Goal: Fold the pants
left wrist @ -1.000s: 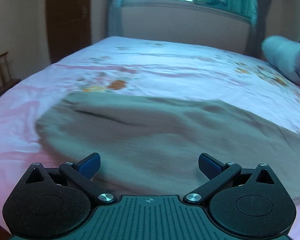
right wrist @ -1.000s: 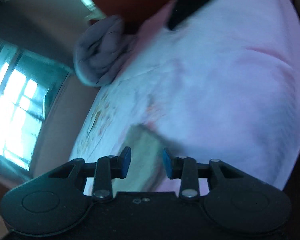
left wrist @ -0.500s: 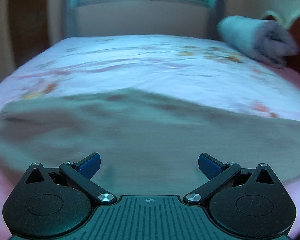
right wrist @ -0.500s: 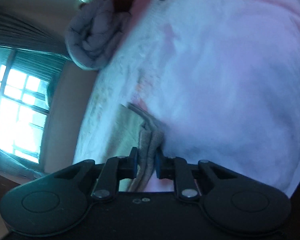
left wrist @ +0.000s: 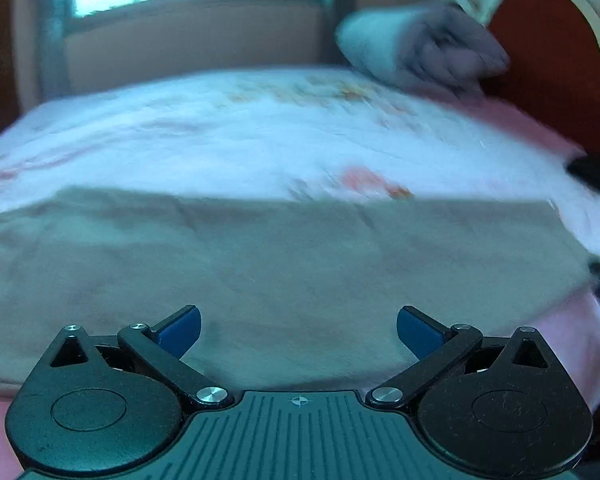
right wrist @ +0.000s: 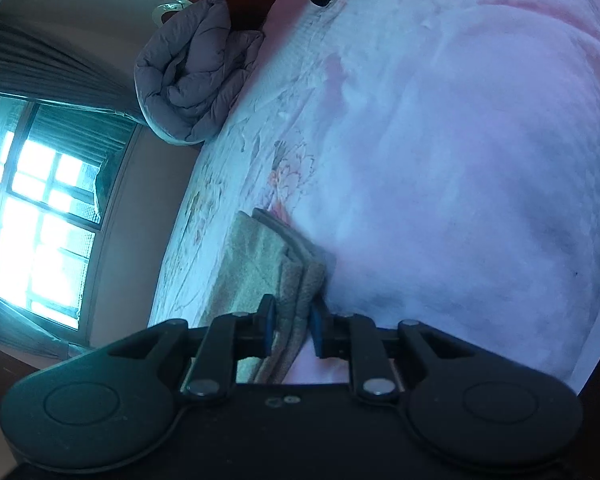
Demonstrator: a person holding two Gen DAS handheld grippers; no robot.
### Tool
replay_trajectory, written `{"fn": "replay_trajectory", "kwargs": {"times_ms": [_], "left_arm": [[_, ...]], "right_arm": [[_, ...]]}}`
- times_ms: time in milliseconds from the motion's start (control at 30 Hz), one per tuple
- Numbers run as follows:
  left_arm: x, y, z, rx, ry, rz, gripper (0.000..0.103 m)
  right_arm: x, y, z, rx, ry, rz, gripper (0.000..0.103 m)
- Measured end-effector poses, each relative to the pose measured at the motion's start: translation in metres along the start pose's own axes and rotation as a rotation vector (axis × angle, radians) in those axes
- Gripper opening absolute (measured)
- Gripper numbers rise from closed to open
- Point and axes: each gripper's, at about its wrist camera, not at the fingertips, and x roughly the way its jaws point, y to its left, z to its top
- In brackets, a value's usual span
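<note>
Right wrist view shows the right gripper (right wrist: 291, 324) pinching the stacked edge of the khaki pants (right wrist: 256, 264), its blue pads closed in tight on several layers of fabric that bunch up between them. Its jaws have just been closing, and the cloth now sits squarely in the gap. The pants lie flat on the floral bedsheet (right wrist: 440, 168), running away from the gripper toward the far left of this view, with a rolled grey duvet (right wrist: 192, 80) well beyond them near the headboard.

Left wrist view gives the broader picture: the pants (left wrist: 284, 264) stretch across the near part of the bed from left to right, and the left gripper (left wrist: 298, 330) hovers over their near edge with its fingers spread wide, holding nothing (the frame is smeared with motion blur, so finer creases cannot be read).

The main risk looks to be an uneven grip. If the right pads have caught only some of the layers, the lower ones could slip free as the edge is lifted, and the fold would come out skewed. With only one end pinched, the cloth could also drag across the bedsheet and wrinkle. The left gripper might close on sheet together with trousers.
</note>
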Motion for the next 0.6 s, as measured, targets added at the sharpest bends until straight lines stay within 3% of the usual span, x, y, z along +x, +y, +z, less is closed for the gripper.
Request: {"fn": "replay_trajectory", "kwargs": {"times_ms": [33,233,333,500,600], "left_arm": [[0.012,-0.007,-0.005,0.014,0.055,0.022,0.103],[-0.003,-0.012,-0.009,-0.036,-0.012,0.064,0.103],[0.006,-0.016,-0.019,0.002,0.020,0.065,0.103],[0.023,-0.009,-0.007,0.013,0.043,0.046,0.103],[0.012,0.011,-0.001,-0.034,0.025,-0.022,0.103]], "right_arm": [[0.000,-0.001,0.000,0.004,0.002,0.003,0.011],[0.004,0.002,0.005,-0.003,0.012,0.017,0.016],[0.009,0.004,0.005,-0.033,0.016,0.009,0.017],[0.014,0.017,0.005,-0.133,0.023,-0.049,0.009],[0.008,0.043,0.005,-0.203,-0.006,-0.052,0.008]]}}
